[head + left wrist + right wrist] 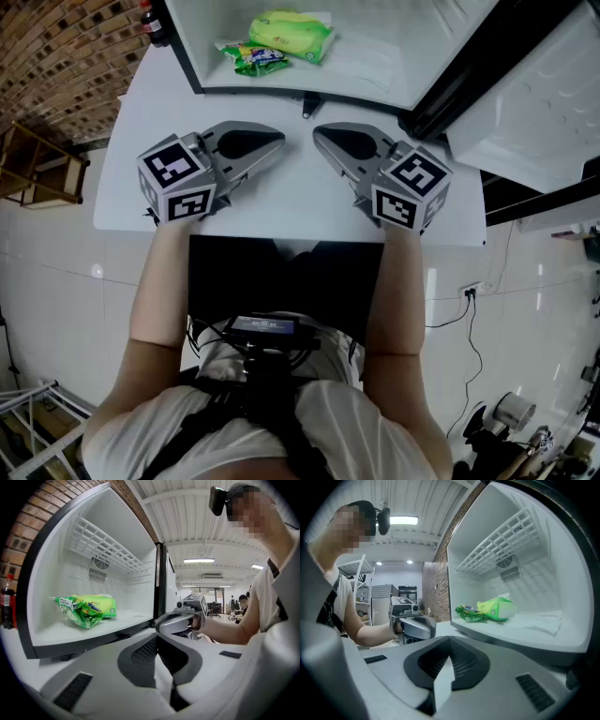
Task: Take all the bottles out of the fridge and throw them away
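Forearms (157,281) reach out to both grippers, which are level over the white table (291,202) in front of the fridge (184,52).

Fridge: door (525,94) swung open to the right. Two green packets (281,39) lie touching on its floor, toward the left; wire shelf (105,543) above them.

Bottle (155,22): dark, red cap, upright on the table just beside the fridge's left outer wall.

Left gripper (277,141): jaws pressed together, nothing between them, touching nothing.

Right gripper (319,137): jaws pressed together, likewise empty. The tips point at each other, near but apart.
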